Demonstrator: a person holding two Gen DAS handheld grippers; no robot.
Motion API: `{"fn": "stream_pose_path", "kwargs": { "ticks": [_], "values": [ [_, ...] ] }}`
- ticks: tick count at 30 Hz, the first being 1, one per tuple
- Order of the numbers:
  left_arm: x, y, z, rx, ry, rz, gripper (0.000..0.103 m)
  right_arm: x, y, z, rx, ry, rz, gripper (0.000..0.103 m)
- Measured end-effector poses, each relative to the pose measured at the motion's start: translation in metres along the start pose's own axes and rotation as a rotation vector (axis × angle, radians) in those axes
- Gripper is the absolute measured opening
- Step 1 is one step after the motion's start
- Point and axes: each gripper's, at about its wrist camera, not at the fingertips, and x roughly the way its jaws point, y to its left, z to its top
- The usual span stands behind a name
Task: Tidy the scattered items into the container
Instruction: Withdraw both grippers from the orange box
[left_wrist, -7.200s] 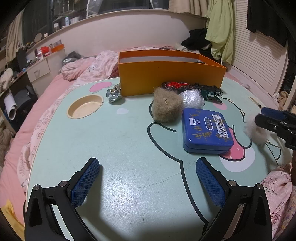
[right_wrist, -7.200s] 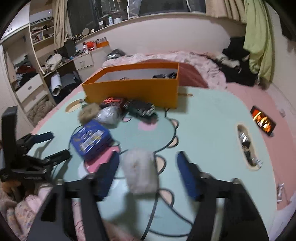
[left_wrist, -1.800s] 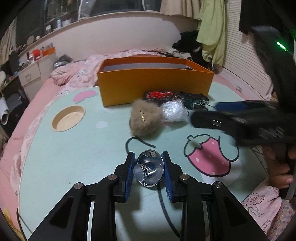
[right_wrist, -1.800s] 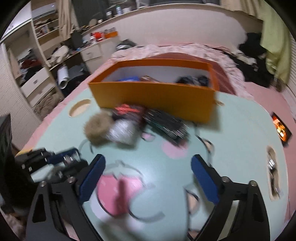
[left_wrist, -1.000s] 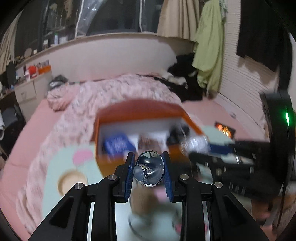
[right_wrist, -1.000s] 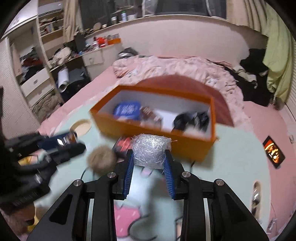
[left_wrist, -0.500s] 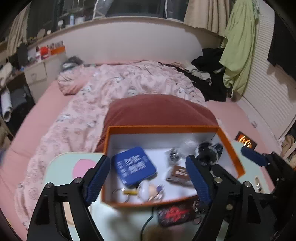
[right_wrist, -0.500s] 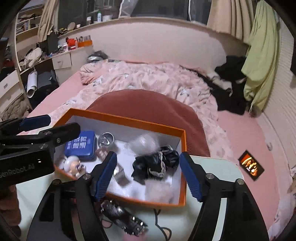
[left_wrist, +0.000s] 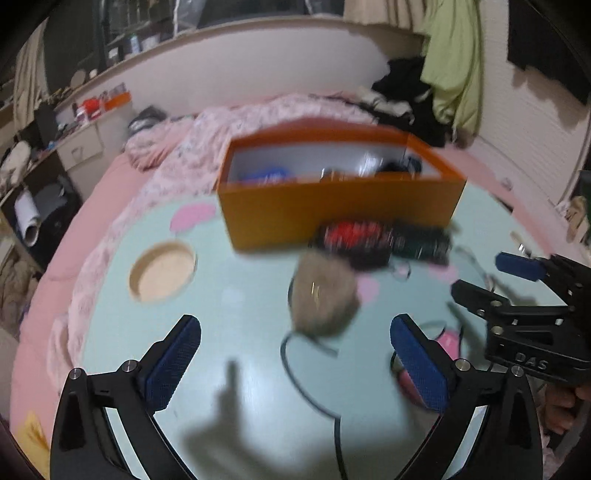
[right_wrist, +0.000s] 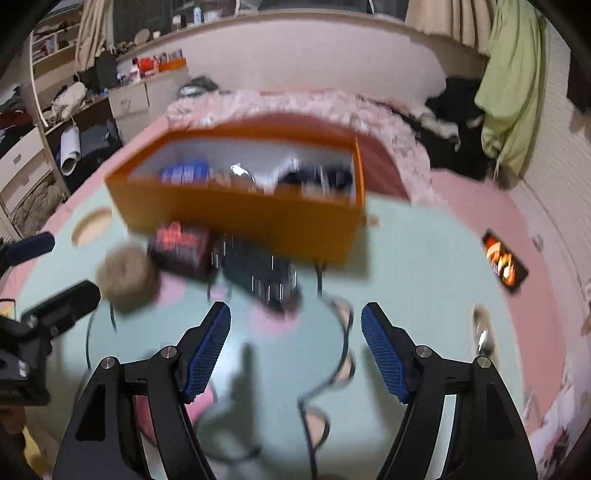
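The orange box stands at the far side of the mint-green table and holds a blue tin and other items; it also shows in the right wrist view. A brown fur ball lies in front of it, also seen in the right wrist view. A red-and-black toy and a dark green toy car lie by the box's front wall. My left gripper is open and empty, short of the fur ball. My right gripper is open and empty, short of the green car.
A round cup recess sits in the table at left. The pink bed lies beyond the table. A lit phone lies on the bed at right. Black cartoon lines run across the tabletop.
Both grippers have pulled back from above the box and come down toward the table. Both remain open and empty. The views are blurred by motion.
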Motion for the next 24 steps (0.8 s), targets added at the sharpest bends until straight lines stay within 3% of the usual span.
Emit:
{"fn": "stream_pose_path", "kwargs": {
  "ticks": [3,5,7,24],
  "values": [
    [0.011,0.004,-0.011,-0.035,0.041,0.024,0.102,0.004,0.000,-0.014,0.025,0.032,0.009,0.074],
    [0.023,0.003,-0.019,-0.039,0.100,0.019,0.103,0.009,-0.002,-0.017,0.039,0.057,0.015,0.084],
    [0.022,0.002,-0.020,-0.032,0.083,0.007,0.103,0.011,-0.005,-0.018,0.046,0.075,0.007,0.102],
    [0.020,0.003,-0.021,-0.031,0.076,0.002,0.103,0.012,-0.004,-0.024,0.039,0.075,0.009,0.103]
  ]
}}
